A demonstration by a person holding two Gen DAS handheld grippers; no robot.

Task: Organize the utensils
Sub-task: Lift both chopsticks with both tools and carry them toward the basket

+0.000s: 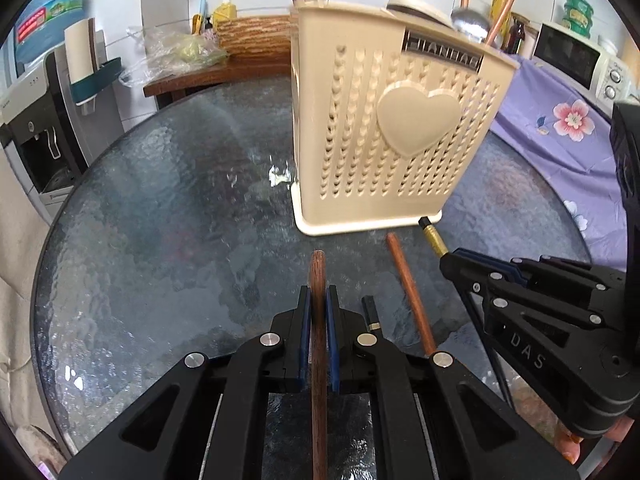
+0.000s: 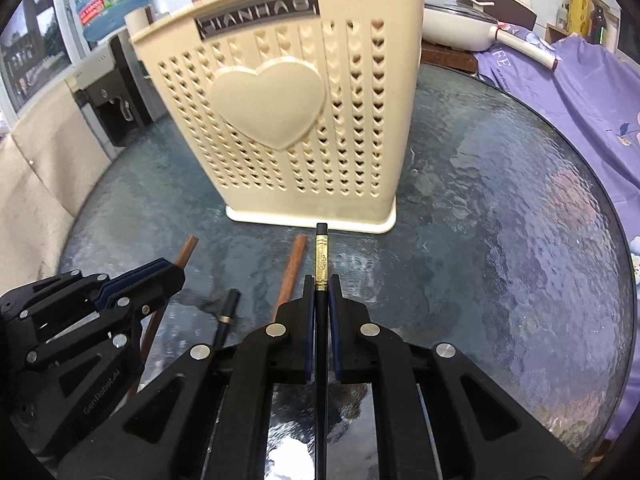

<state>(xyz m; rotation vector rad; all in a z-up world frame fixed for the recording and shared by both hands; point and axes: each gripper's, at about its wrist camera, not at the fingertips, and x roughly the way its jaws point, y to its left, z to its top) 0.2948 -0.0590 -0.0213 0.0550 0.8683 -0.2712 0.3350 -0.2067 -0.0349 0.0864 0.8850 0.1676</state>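
A: What does the left gripper (image 1: 319, 300) have?

B: Its jaws are closed on a dark wooden chopstick (image 1: 318, 276), which runs straight between the blue pads and pokes out a little past them, tip over the glass table (image 1: 160, 200).

A: And the right gripper (image 2: 321, 292)?

B: Clamped on a black chopstick with a gold band (image 2: 321, 258). The banded end sticks out ahead of the fingers and sits just short of the foot of the cream utensil holder (image 2: 280, 120). I cannot tell if it touches the base.

A: Where is the holder?

B: Upright on the table, beyond both grippers. It has rows of heart-shaped holes and a large raised heart on its face. From the left view, wooden handles and a metal ladle (image 1: 468, 24) rise out of its top.

A: Anything loose on the table?

B: Two pieces. A reddish wooden chopstick (image 1: 410, 292) lies between the two grippers, pointing toward the holder. A second black chopstick with a gold band (image 2: 227, 314) lies nearer, just beside the left gripper's fingers.

A: And around the table?

B: A purple flowered cloth (image 2: 592, 92) lies to the right, a microwave (image 1: 576, 60) behind it, and a water dispenser (image 1: 44, 112) stands to the left.
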